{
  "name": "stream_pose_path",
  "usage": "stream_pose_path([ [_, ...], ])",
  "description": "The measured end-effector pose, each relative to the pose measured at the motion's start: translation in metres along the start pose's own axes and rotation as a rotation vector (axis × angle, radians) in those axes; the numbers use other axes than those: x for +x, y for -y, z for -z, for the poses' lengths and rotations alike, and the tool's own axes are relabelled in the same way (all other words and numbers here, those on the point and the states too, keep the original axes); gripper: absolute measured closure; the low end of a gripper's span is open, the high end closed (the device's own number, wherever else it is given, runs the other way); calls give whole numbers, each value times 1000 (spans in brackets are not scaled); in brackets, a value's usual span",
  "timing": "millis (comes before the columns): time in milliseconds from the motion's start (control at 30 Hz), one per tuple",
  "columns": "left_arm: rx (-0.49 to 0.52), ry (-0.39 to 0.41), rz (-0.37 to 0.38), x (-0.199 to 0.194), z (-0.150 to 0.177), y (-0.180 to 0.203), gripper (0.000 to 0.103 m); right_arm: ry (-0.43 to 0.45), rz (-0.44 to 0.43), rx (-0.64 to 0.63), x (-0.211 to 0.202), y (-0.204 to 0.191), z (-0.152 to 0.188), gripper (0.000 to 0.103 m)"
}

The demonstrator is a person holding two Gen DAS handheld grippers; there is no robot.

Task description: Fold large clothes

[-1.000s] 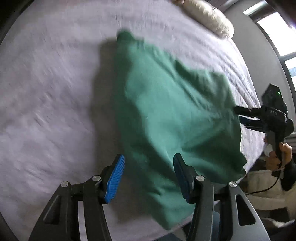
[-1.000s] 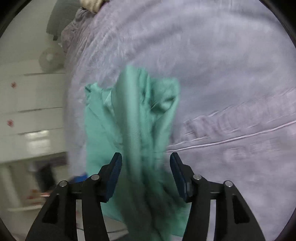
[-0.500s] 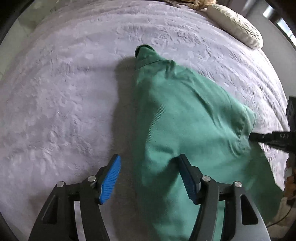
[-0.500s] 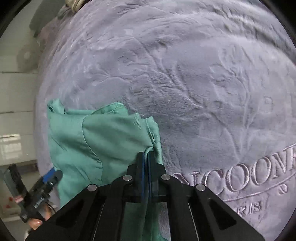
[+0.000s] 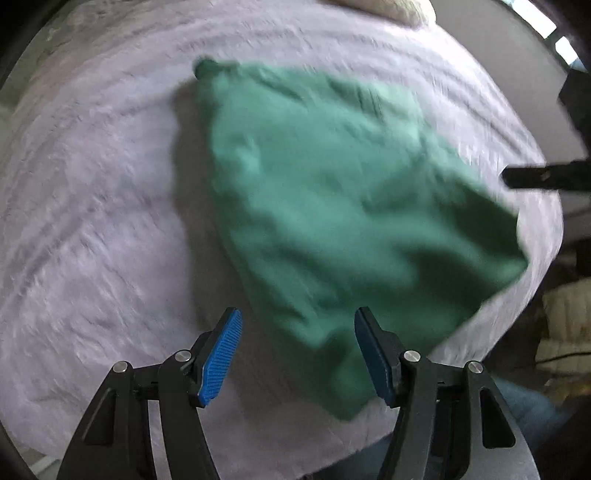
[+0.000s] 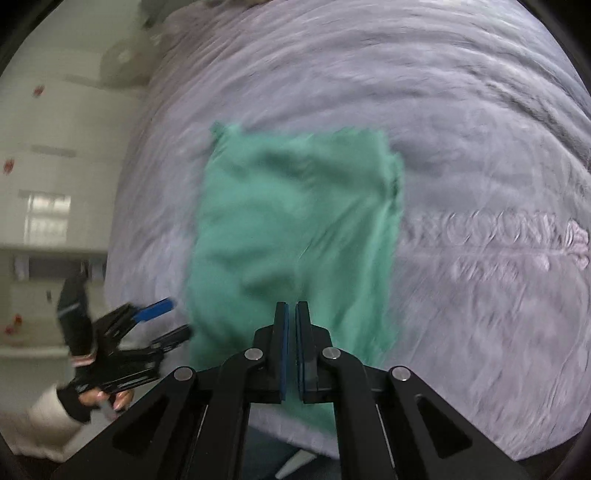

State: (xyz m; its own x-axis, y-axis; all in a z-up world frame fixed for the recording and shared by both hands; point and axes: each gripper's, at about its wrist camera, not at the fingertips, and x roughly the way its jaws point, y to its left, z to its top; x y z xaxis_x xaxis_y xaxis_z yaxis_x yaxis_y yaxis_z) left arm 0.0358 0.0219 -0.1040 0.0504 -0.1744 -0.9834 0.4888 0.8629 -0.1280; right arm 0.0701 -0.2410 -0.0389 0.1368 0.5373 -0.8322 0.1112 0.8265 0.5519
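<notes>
The green garment (image 5: 332, 206) lies as a folded, rumpled slab on the lilac bedspread (image 5: 92, 221), its near corner hanging over the bed's near edge toward me, its far corner reaching up toward the pillow (image 5: 384, 7) at the head of the bed; both views are smeared by motion. My left gripper (image 5: 295, 354) points down over the near edge with its blue pads (image 5: 221, 354) standing apart and nothing pinched: the cloth's near corner shows between them but lies below, untouched. A second ago these jaws stood slightly narrower; they have since widened and settled. My right gripper (image 6: 291, 325) has its jaws clenched together. Half a second ago it pinched the garment's right-hand edge against the bedspread; now, in the right wrist view, the garment (image 6: 295, 229) appears whole and flat beyond the closed tips, and I cannot tell whether any cloth remains between the pads, though I judge it has slipped free as the gripper lifted. In that same view my left hand (image 6: 99, 398), sleeve white, carries its gripper beside the garment's left edge. Reading: one fold has just been laid down, and neither jaw now controls the fabric. I judge the task partway done, since the overhanging corner and the uneven edges call for at least one more fold.
</notes>
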Motion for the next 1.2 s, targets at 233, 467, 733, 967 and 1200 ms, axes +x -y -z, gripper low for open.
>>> stream_pose_path([
  [233, -48, 4, -21, 22, 26, -5, 27, -115, 143, 27, 29, 19, 40, 99],
  [467, -80, 6, -10, 26, 31, -11, 19, -160, 182, 79, 59, 53, 61, 103],
  [733, -120, -17, -3, 25, 29, -14, 19, -153, 140, 173, 49, 83, 62, 103],
  [967, -123, -32, -22, 24, 26, -12, 19, -165, 189, 154, 78, 45, 47, 103],
  [1200, -149, -65, -68, 24, 18, -15, 2, -103, 72, 107, 59, 11, 29, 100],
])
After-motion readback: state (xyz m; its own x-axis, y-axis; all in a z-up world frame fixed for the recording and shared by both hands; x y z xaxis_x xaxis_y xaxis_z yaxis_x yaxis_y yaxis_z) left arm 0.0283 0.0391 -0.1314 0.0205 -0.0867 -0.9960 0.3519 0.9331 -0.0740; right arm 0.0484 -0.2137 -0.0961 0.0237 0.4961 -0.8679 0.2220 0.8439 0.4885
